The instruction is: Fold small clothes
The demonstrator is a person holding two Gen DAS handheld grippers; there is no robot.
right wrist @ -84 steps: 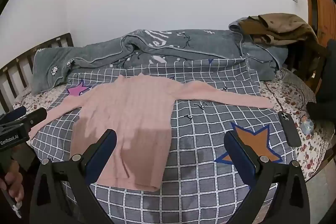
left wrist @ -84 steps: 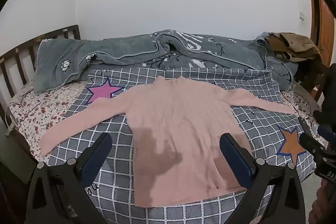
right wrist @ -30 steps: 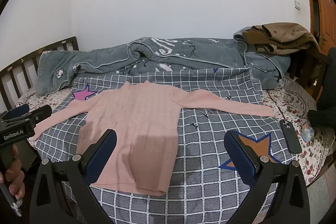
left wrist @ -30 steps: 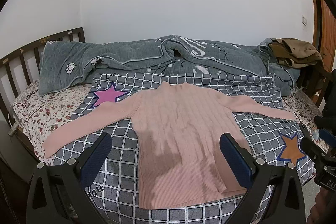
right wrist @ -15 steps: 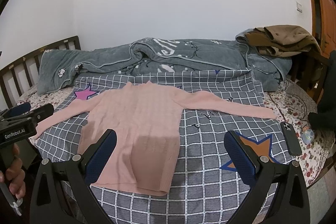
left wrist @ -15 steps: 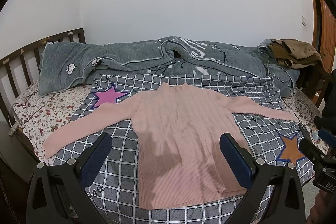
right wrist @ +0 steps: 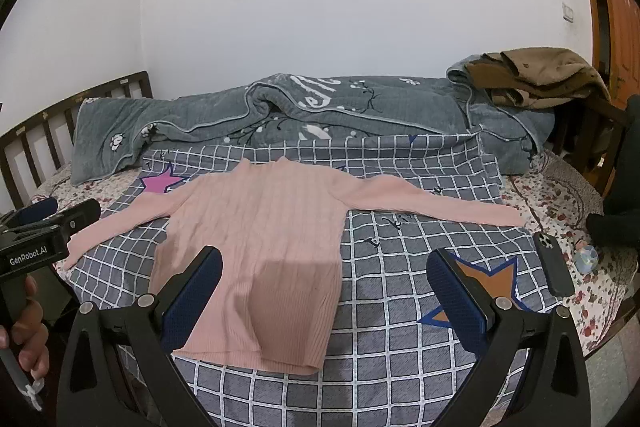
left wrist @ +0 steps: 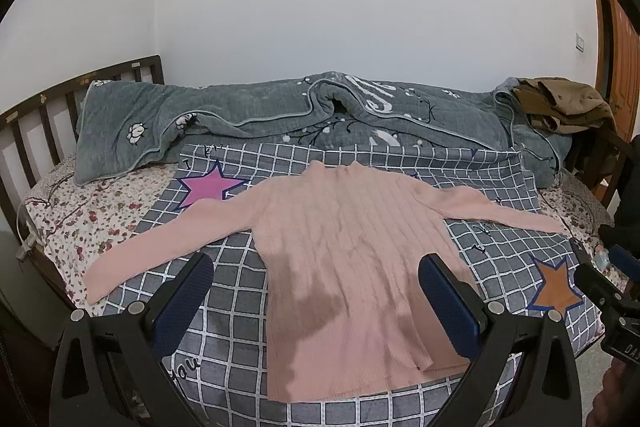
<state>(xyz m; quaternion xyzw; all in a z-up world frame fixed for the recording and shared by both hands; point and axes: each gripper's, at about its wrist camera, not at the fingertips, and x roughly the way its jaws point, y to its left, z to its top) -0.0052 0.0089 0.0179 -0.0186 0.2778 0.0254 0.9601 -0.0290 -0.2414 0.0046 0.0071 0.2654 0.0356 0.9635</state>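
Note:
A pink ribbed long-sleeved sweater [left wrist: 344,267] lies flat on a grey checked sheet [left wrist: 224,311], both sleeves spread out sideways, hem toward me. It also shows in the right wrist view [right wrist: 264,251]. My left gripper [left wrist: 316,291] is open and empty, held above the sweater's lower half. My right gripper [right wrist: 324,291] is open and empty, held above the sweater's right hem and the sheet [right wrist: 392,307]. The left gripper's body shows at the left edge of the right wrist view [right wrist: 44,231].
A rumpled grey quilt [left wrist: 304,119] lies along the wall. Brown clothes [right wrist: 536,75] are piled at the back right. A black phone [right wrist: 554,263] and a small clear object [right wrist: 586,259] lie on the floral sheet at the right. A wooden headboard [left wrist: 48,107] stands left.
Both grippers have stayed open and nearly still over the last second. Compared with 2.8 s ago they sit slightly further back from the sweater.

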